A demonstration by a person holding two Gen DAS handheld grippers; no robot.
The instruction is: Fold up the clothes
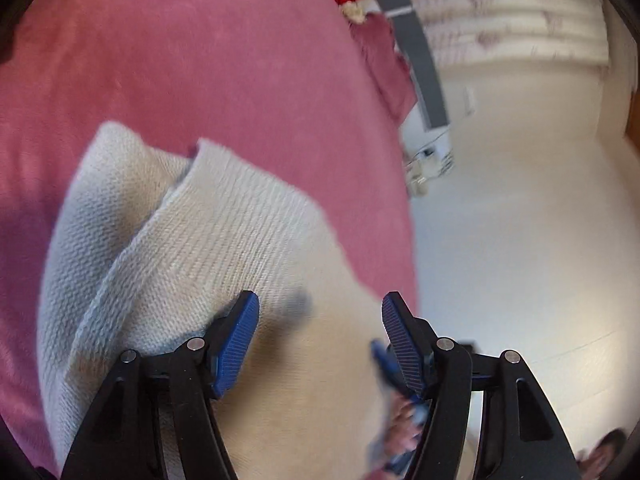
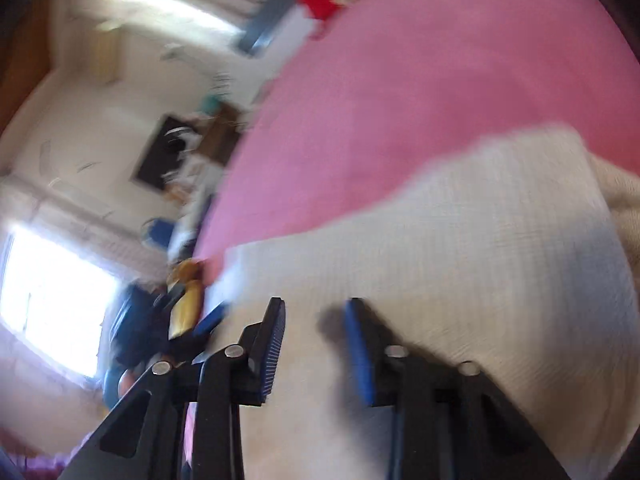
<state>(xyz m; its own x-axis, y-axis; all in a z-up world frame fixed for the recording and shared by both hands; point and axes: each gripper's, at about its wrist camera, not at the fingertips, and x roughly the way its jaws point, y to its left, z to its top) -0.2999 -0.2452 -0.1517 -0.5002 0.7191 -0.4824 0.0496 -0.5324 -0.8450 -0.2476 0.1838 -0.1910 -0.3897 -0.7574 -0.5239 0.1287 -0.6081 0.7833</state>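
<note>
Pink bedspread (image 1: pixel 200 60) is lying under a cream knit sweater (image 1: pixel 224 216) spreading just ahead of both tongs. Left gripper (image 1: pixel 320 320) and right gripper (image 2: pixel 316 320) are gaping, empty. Soft, stretchy, light; you're pinching its edge.

Cream knit sweater (image 1: pixel 224 240), folded, on pink bedspread (image 1: pixel 200 60)
</note>
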